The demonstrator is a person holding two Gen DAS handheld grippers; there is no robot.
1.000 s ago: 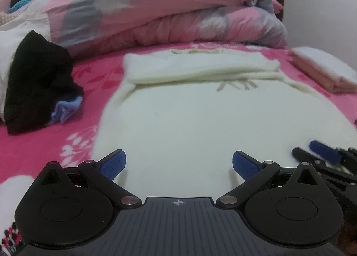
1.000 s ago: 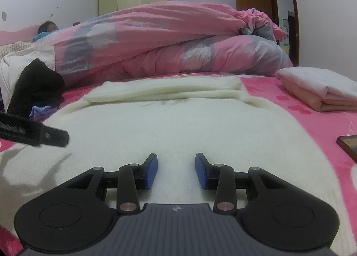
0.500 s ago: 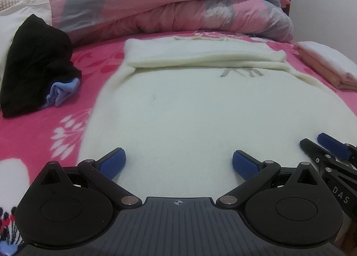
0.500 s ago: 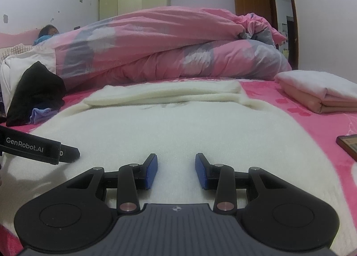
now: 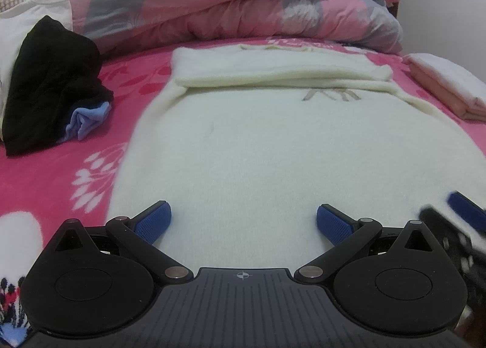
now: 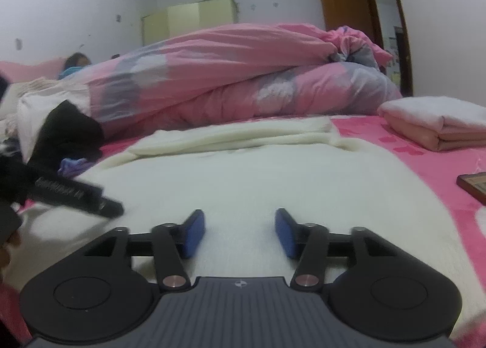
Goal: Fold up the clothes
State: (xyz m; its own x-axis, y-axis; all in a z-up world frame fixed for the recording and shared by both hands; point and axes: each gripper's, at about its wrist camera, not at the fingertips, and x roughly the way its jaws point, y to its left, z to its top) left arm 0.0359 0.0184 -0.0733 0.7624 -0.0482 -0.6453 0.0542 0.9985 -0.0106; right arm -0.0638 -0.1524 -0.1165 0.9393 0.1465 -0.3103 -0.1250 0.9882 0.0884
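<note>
Although your left gripper [image 5: 243, 220] carries only a small crosshair mark on its housing, nothing readable shows in the left wrist view; the grey marks on the cream garment [image 5: 273, 147] are too faint for you to make out as letters. Your fingers [image 5: 153, 220] stand spread wide with nothing between them but the flat cream cloth, which lies under and ahead of them, its far end folded back on itself as a thick band. The garment rests on a pink floral bed sheet [image 5: 60, 165]. To your left sits a black garment [image 5: 51, 80] with a blue cloth [image 5: 88, 118] tucked at its edge; to your right, a folded pink-and-white stack [image 5: 446, 83]. A heaped pink and grey duvet [image 5: 243, 1] fills the far side. The blurred tip of your right gripper [image 5: 449, 220] enters at the right edge.

In the right wrist view, the left tool's arm [image 6: 70, 193] bears white lettering too blurred to read. The jaws of your right gripper [image 6: 240, 234] are opening, partly apart, holding nothing; the cream garment [image 6: 258, 178] lies just beneath and beyond the fingers [image 6: 194, 234]. A dark framed object [image 6: 474, 185] lies on the sheet at the right edge. Behind the duvet [image 6: 227, 74] you see a pale green wardrobe [image 6: 188, 21], white walls and a brown door [image 6: 346, 5].
</note>
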